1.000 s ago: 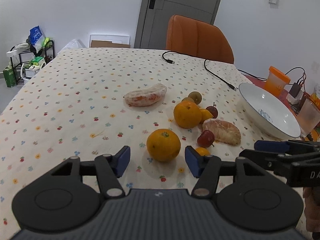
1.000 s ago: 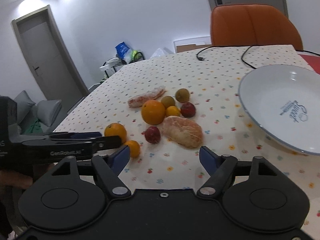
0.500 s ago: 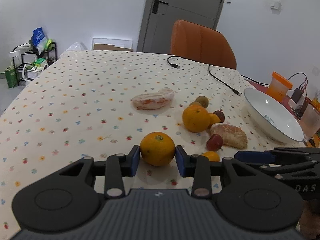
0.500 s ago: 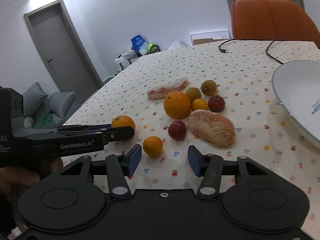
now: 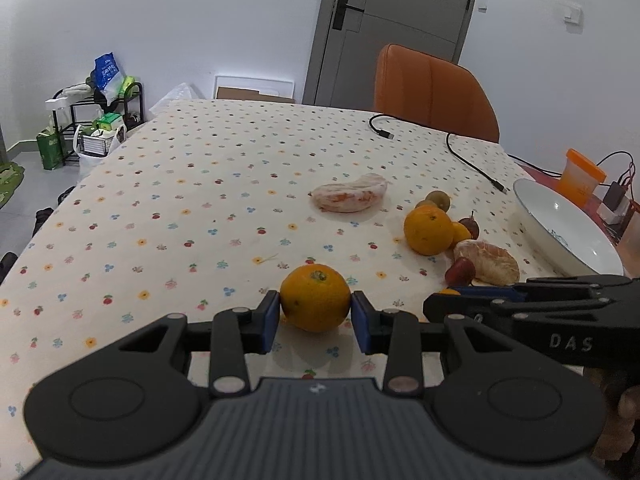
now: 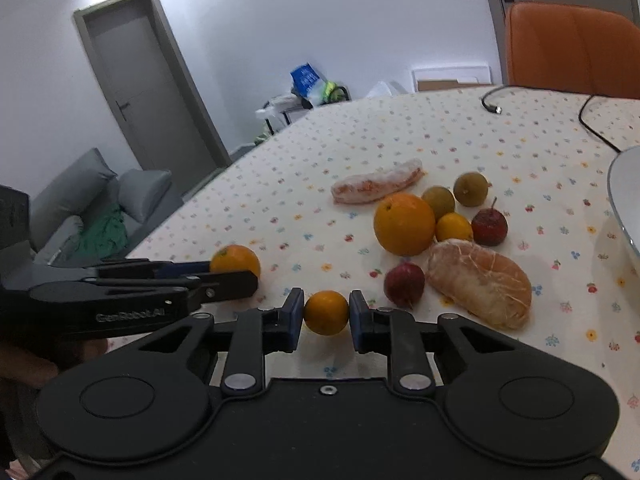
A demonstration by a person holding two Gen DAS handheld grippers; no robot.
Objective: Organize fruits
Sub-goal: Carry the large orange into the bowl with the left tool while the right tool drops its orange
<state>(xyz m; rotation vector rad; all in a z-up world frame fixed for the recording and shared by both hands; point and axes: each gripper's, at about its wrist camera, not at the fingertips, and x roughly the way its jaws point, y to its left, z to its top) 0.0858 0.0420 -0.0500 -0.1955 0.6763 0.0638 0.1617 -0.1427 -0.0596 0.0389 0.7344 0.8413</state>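
Now left tool [image 5: 316, 316] clenched on medium orange [image 5: 315, 297], blue pads touching both sides, fruit resting on worktop [image 5: 168, 208]; right tool [image 6: 326, 316] narrowed around small orange [image 6: 326, 312], pads at its sides, contact hard to confirm; other fruits clustered beyond, near white bowl [image 5: 560, 232].

white walls, grey door [image 5: 390, 28], orange chair [image 5: 434, 90], black shelf rack [image 5: 94, 120], grey sofa [image 6: 84, 204], grey floor.
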